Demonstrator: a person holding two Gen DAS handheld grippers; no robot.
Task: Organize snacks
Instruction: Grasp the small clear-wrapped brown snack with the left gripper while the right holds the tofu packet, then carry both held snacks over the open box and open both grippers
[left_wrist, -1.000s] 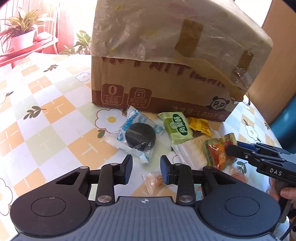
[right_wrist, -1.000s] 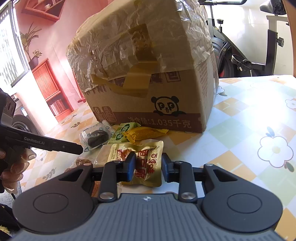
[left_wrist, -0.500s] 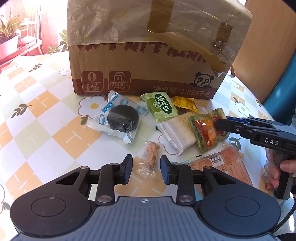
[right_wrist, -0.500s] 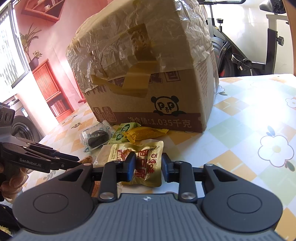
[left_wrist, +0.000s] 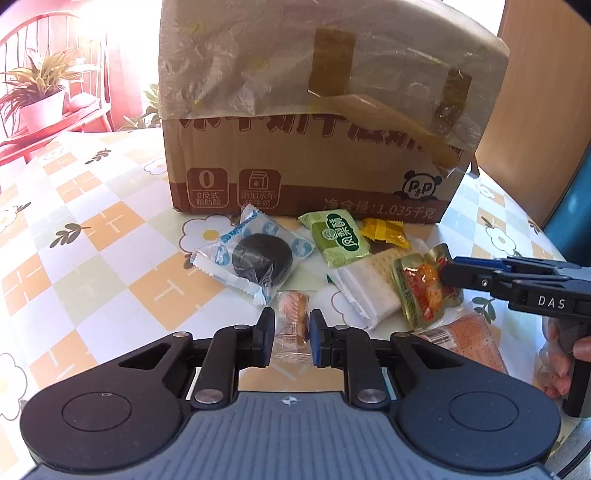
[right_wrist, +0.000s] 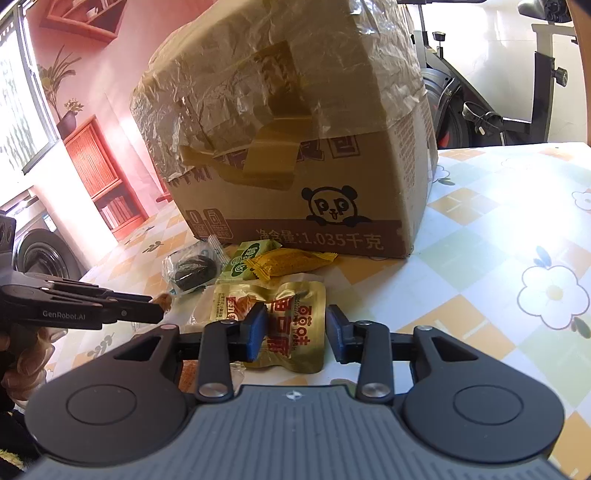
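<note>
Several wrapped snacks lie on the table in front of a taped cardboard box (left_wrist: 314, 122). My left gripper (left_wrist: 291, 341) is open, its jaws on either side of a small clear-wrapped brown candy (left_wrist: 293, 317). My right gripper (right_wrist: 295, 328) is open over a gold pouch with red print (right_wrist: 284, 325), which also shows in the left wrist view (left_wrist: 421, 284). Nearby lie a black round cookie in a blue-white wrapper (left_wrist: 258, 258), a green pack (left_wrist: 338, 236), a yellow pack (left_wrist: 384, 230) and a white cracker pack (left_wrist: 365, 288).
The table wears a checked flower-print cloth (left_wrist: 92, 236). An orange-printed packet (left_wrist: 469, 336) lies at the right near the table edge. A potted plant (left_wrist: 40, 99) stands far left. An exercise bike (right_wrist: 491, 92) stands behind the table.
My left gripper has moved forward so the brown candy now sits between its jaws. My right gripper's jaws have opened wider over the gold pouch.
</note>
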